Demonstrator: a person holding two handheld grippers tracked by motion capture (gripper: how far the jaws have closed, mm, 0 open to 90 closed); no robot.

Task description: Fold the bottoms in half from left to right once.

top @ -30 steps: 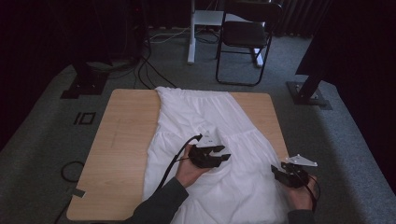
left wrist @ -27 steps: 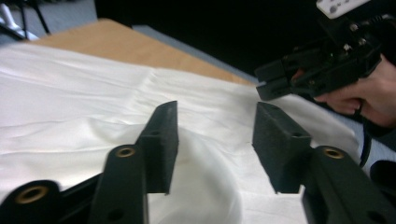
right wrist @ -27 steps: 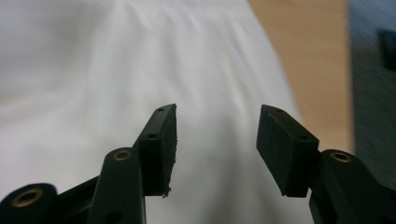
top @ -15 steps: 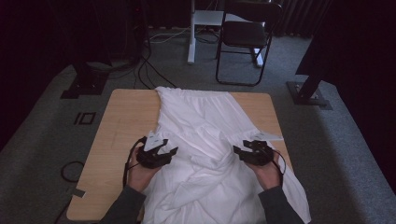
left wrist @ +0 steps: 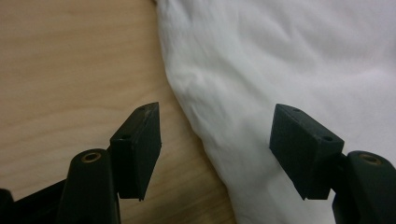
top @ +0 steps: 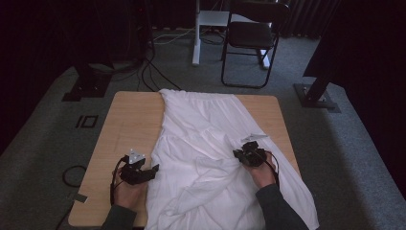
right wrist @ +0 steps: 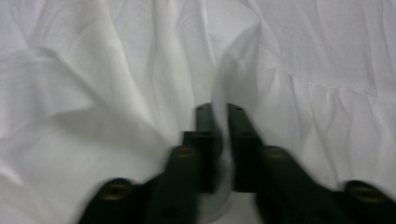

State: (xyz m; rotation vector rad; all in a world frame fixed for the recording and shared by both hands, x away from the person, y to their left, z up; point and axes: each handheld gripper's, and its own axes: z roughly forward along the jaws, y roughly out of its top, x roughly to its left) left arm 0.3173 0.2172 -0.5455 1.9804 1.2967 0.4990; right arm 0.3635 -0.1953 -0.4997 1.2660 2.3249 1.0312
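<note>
White cloth (top: 210, 158), soft and creased, drapes down the middle of the pale wooden surface (top: 129, 124). Right tool (top: 249, 155), right of centre, has just closed, pinching a raised fold. Left tool (left wrist: 217, 140), lower left, has been opening; its jaws straddle the cloth's edge without pressing it.

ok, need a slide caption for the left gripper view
Left gripper, jaws open, straddling the edge of the white cloth on the wooden table.
</note>
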